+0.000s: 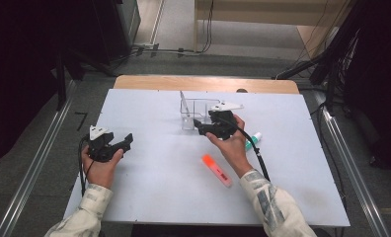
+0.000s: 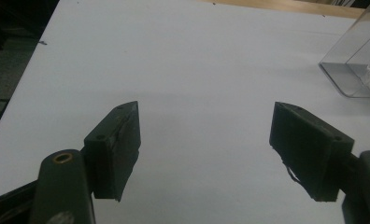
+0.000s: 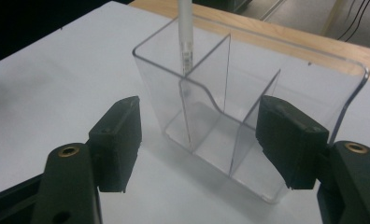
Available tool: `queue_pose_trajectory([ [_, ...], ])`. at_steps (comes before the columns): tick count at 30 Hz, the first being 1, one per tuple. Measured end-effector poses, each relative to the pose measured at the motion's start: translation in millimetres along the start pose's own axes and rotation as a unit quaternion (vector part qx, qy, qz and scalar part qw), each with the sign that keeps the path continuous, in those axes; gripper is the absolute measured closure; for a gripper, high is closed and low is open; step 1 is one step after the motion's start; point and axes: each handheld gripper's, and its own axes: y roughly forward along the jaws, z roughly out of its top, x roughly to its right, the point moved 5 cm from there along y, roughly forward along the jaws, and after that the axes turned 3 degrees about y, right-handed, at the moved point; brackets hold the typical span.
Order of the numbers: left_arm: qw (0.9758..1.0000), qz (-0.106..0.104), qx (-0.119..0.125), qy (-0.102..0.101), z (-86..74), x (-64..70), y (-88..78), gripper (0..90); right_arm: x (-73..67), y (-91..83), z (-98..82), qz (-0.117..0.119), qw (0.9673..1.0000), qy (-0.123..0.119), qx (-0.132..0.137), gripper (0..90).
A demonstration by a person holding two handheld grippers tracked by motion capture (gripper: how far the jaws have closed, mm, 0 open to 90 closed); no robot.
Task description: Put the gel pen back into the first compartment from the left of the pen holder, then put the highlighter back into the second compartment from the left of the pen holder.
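White and matte, the worktop carries a clear plastic organizer with thin dividers, directly ahead of our right gripper, whose jaws stand open around nothing. A slim white pen stands upright in its far compartment. The orange highlighter lies nearer our right hand. Our left gripper rests open and empty.

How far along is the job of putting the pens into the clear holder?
Done: one white pen stands in the clear holder. In hand: nothing; the right gripper sits open at the holder, the left gripper open over bare table. Left: the orange highlighter and the green-capped marker still lie on the table.
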Motion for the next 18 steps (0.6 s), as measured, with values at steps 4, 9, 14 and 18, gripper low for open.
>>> queue_pose_trajectory([
  [4, 1.0000, -0.001, -0.002, 0.002, -0.4, 0.4, 0.5, 25.3, 0.5, -3.4, -9.8, 0.004, 0.9999, 0.003, -0.010, 30.4],
  [9, 1.0000, 0.000, -0.003, 0.002, -0.8, 0.4, 0.4, 25.3, 3.0, -6.4, -24.3, 0.001, 0.9998, 0.000, -0.022, 30.3],
  [14, 1.0000, 0.001, -0.002, 0.003, -0.1, 1.2, 0.5, 25.3, 7.2, -11.8, -36.9, -0.002, 0.9995, 0.003, -0.030, 30.2],
  [18, 1.0000, 0.001, -0.003, 0.005, -0.3, 2.3, 1.3, 25.3, 6.7, -17.2, -43.4, 0.001, 0.9994, 0.001, -0.034, 29.9],
])
